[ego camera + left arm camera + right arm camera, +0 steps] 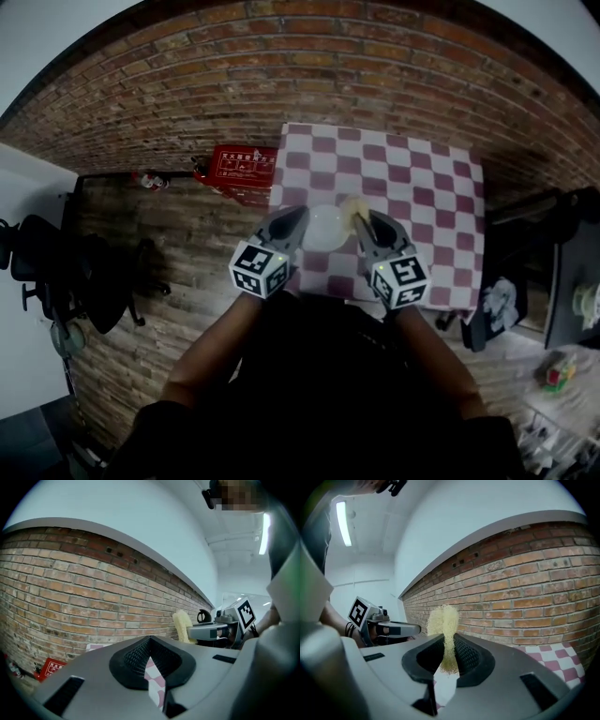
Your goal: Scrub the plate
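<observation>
A white plate (324, 228) lies on the pink-and-white checked tablecloth (422, 187) near the table's front edge, seen in the head view. My left gripper (298, 217) is at the plate's left rim. In the left gripper view its jaws (150, 654) are shut with nothing between them. My right gripper (362, 218) is at the plate's right rim, shut on a yellow fibrous scrubber (353, 207). The scrubber (446, 634) sticks up between the jaws in the right gripper view. Each gripper shows in the other's view: the right gripper (212, 631) with the scrubber (184, 626), and the left gripper (396, 629).
A brick wall runs behind the table. A red box (240, 169) and a bottle (150, 180) lie on the floor left of the table. Black office chairs (66, 277) stand at far left. Dark furniture and small clutter (558, 370) are at the right.
</observation>
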`<action>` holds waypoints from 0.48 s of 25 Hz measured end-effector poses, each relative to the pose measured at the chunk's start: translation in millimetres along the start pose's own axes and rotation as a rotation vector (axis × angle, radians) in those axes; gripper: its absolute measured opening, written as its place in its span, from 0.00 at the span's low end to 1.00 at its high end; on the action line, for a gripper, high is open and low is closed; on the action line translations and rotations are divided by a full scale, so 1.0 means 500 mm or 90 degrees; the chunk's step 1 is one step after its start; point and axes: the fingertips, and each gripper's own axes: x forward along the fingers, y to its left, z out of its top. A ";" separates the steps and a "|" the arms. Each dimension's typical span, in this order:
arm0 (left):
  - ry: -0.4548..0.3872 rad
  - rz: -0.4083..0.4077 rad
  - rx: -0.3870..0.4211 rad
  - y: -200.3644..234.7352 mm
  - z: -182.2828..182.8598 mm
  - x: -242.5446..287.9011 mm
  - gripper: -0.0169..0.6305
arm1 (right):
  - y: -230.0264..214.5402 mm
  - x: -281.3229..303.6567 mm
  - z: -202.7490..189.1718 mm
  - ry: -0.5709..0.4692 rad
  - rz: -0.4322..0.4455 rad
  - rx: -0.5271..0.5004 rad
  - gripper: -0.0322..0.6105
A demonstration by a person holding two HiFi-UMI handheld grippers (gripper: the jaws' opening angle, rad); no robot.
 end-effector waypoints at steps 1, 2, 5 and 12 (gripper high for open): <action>0.005 0.005 -0.004 0.007 -0.006 0.009 0.04 | -0.010 0.009 -0.010 0.009 0.007 0.002 0.13; 0.010 0.009 -0.011 0.014 -0.013 0.016 0.04 | -0.018 0.018 -0.021 0.019 0.014 0.004 0.14; 0.023 0.014 -0.035 0.033 -0.038 0.027 0.04 | -0.035 0.040 -0.055 0.055 0.026 0.012 0.13; 0.102 0.008 -0.098 0.090 -0.147 0.064 0.08 | -0.066 0.096 -0.144 0.136 0.020 0.043 0.13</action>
